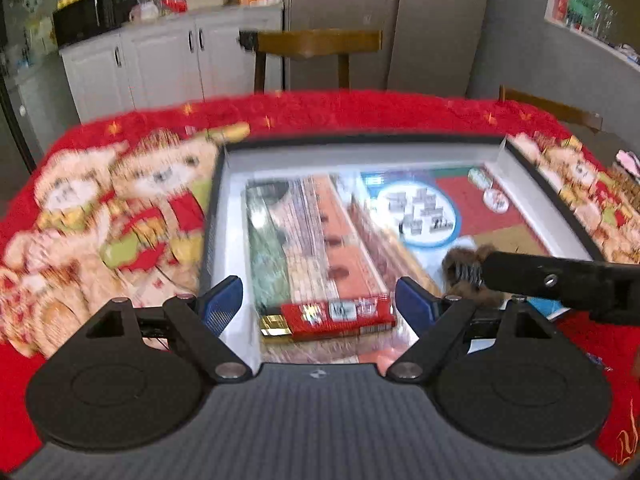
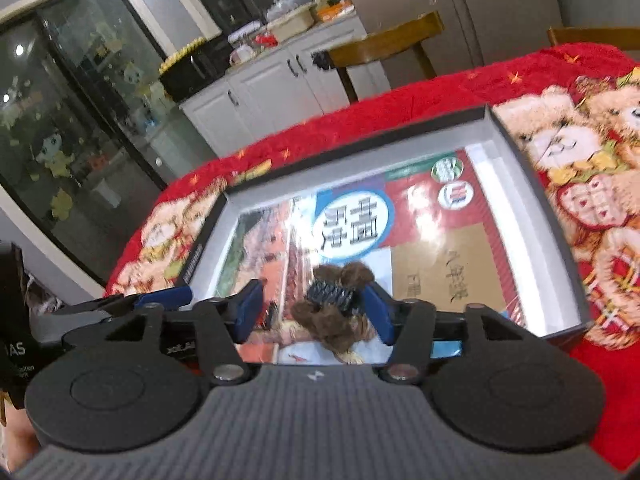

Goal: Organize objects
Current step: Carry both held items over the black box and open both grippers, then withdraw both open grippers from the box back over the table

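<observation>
Right gripper jaws apart – brown hair clip between them, against right pad. Left gripper jaws wide apart – red pack between, seen only from left wrist.

Both grippers tilt downward, side by side. The left gripper has its blue pads spread wide with nothing pinched. The right gripper sits just to its right, jaws apart too (its black finger pokes into the left camera's view).
</observation>
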Demonstrator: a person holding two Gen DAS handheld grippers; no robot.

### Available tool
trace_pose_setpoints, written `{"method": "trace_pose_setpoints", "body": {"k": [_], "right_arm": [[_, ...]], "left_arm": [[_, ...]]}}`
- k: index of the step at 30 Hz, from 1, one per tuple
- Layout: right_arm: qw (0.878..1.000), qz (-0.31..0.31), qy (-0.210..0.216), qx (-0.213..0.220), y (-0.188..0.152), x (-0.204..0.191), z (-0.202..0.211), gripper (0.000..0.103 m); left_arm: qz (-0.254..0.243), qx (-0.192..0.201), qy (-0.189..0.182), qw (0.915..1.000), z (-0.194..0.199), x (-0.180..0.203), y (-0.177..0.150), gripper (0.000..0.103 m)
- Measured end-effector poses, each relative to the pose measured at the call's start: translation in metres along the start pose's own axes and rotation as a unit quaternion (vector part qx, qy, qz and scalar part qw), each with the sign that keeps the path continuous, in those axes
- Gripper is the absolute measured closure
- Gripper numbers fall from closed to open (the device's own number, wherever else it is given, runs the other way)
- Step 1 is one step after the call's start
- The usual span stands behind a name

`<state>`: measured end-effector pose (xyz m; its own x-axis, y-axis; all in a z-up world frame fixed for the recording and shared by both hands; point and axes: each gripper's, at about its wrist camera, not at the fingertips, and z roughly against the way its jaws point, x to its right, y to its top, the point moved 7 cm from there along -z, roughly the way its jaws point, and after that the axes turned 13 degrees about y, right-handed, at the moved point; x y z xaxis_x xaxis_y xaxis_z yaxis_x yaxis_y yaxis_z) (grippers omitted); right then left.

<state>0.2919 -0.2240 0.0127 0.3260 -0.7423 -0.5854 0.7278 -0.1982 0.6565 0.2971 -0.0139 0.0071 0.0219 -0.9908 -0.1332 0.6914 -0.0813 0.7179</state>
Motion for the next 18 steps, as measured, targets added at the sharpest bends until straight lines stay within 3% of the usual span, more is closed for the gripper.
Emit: {"method": "trace_pose_setpoints", "body": {"k": [6,10,18], "right_arm": [[0.997,0.038,0.01,0.063,0.018,-0.035,0.052,0.017],[0.988,0.086,0.017,0.128,0.019,-0.071,0.101,0.011],[0.963,0.165,0.007,0.213,-0.003,-0.126,0.173,0.008]], "left_arm": [[0.036,0.067,-0.019,0.9969,0.055,-0.026,0.029,0.016],[0.066,0.13,-0.037,0.9887,0.113,-0.046,0.042,0.015],[0.063,0.22,-0.035,0.9728,0.213,-0.062,0.016,0.015]]}}
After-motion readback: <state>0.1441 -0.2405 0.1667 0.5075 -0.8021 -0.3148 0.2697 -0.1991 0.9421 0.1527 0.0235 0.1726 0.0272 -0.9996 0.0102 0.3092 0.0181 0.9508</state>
